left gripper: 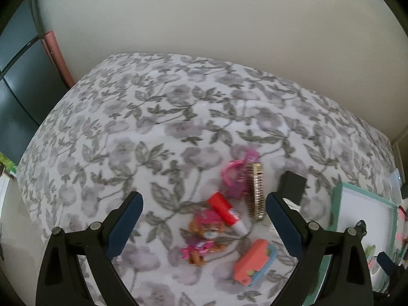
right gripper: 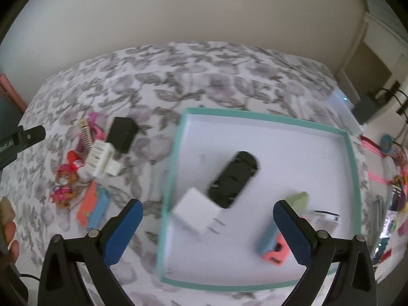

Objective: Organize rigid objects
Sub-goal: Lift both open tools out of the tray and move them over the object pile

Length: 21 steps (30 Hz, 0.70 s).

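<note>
A: How many things are being kept in the teal-rimmed box [right gripper: 353, 168]?

B: 4 are being counted: 1 black oblong piece [right gripper: 233, 178], 1 white plug adapter [right gripper: 195, 210], 1 coral-and-blue block [right gripper: 272, 244] and 1 pale green block [right gripper: 298, 200], partly hidden by a finger. A small white item beside it is too blurred to be named.

A: And on the floral cloth [left gripper: 127, 127]?

B: 5 loose pieces are being shown in the left wrist view: 1 gold comb [left gripper: 257, 191], 1 pink clip [left gripper: 236, 178], 1 red-capped tube [left gripper: 227, 211], 1 puppy figure [left gripper: 204, 239] and 1 coral-and-blue toy [left gripper: 255, 262]. In the right wrist view, 1 white part [right gripper: 102, 160] and 1 black block [right gripper: 122, 134] are being seen too.

A: The grippers?

B: Both the left gripper [left gripper: 204, 220] and the right gripper [right gripper: 207, 225] are being held wide apart, nothing clamped.
</note>
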Available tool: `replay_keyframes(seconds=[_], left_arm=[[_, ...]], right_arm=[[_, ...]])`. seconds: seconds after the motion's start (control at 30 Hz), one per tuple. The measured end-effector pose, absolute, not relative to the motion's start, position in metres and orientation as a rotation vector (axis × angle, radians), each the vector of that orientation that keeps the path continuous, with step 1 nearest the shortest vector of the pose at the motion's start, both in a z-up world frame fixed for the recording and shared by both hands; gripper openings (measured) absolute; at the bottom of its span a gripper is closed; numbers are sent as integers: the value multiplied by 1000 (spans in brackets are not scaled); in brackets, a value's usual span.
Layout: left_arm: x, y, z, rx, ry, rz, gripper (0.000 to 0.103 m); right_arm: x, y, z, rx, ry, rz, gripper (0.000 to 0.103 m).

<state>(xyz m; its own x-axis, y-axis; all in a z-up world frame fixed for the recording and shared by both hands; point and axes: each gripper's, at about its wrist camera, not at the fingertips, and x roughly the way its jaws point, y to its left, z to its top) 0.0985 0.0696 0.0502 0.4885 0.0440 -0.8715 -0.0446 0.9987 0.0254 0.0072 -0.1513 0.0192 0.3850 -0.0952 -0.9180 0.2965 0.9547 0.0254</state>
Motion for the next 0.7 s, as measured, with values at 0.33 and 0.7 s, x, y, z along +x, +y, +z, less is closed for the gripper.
replay_keyframes(seconds=[0.33,0.7], left_arm=[[106,88,20,-9,1160,62,97],[111,95,-12,-48,1259,55,97]], right_arm=[[30,-99,2,214,1175,-112,103],[53,-53,-38,207,1243,-30,103]])
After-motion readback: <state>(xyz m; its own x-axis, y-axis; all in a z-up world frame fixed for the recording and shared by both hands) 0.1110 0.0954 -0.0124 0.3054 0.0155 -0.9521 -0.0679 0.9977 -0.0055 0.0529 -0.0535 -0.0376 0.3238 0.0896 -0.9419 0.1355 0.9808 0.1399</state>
